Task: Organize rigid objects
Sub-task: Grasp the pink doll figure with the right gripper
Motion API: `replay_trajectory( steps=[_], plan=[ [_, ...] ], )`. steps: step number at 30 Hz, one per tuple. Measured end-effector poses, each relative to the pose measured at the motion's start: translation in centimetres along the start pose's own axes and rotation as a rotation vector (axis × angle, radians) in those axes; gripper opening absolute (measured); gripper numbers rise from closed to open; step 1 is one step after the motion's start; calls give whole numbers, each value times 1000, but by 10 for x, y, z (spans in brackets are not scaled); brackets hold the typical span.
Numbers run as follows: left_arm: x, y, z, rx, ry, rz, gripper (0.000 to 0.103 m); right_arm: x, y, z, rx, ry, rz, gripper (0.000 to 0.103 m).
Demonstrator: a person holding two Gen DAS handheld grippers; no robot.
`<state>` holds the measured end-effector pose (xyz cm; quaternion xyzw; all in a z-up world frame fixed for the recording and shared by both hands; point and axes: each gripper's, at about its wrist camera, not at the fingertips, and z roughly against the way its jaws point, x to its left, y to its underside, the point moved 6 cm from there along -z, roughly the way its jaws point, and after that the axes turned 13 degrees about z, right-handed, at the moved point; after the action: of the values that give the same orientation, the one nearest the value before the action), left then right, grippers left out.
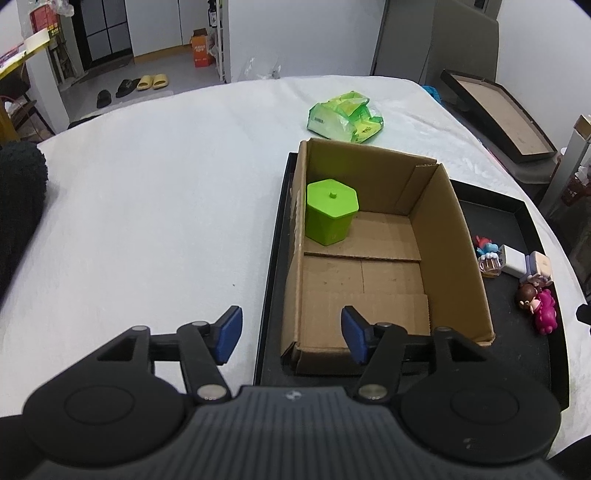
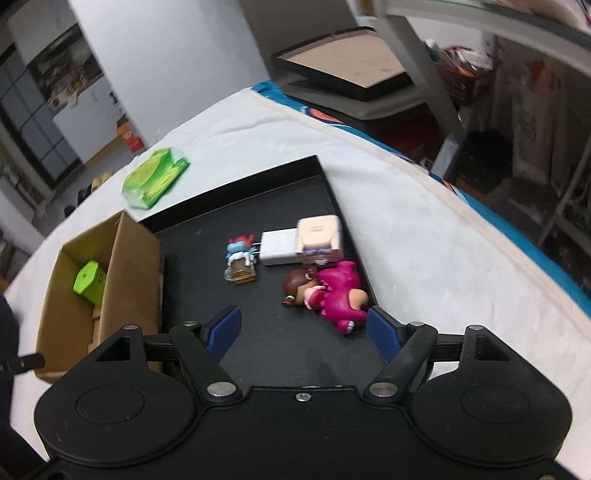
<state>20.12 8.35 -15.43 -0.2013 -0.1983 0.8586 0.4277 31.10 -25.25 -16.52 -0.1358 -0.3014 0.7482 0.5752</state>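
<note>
Holding only the green hexagonal container (image 1: 331, 211) in its far left corner, the cardboard box (image 1: 454, 236) stood on the black tray (image 1: 532, 221), where blurred toys (image 2: 325, 291) waited by the right edge, both hand-held grippers (image 1: 291, 334) (image 2: 304, 332) open and empty.

1. No text can be read with certainty in either view.
2. The green plastic package (image 1: 345, 117) on the white cloth carries printed labels, too small and blurred to make out.
3. The orange carton (image 1: 200, 48) on the far floor bears white lettering, illegible.
4. The red box (image 1: 43, 19) up on the shelf shows print, unreadable.
</note>
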Motion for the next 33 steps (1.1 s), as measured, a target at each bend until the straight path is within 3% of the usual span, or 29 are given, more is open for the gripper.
replay_trajectory(
  steps=[15, 27, 33],
  plan=[
    [-5, -2, -7, -2, -31, -8, 59, -15, 9, -45, 36, -58, -114, 69],
    [-9, -5, -15, -2, -45, 9, 59, -35, 10, -68, 31, -42, -170, 39],
    [-11, -6, -19, 3, -57, 11, 59, -36, 15, -84, 68, -60, -176, 39]
  ],
)
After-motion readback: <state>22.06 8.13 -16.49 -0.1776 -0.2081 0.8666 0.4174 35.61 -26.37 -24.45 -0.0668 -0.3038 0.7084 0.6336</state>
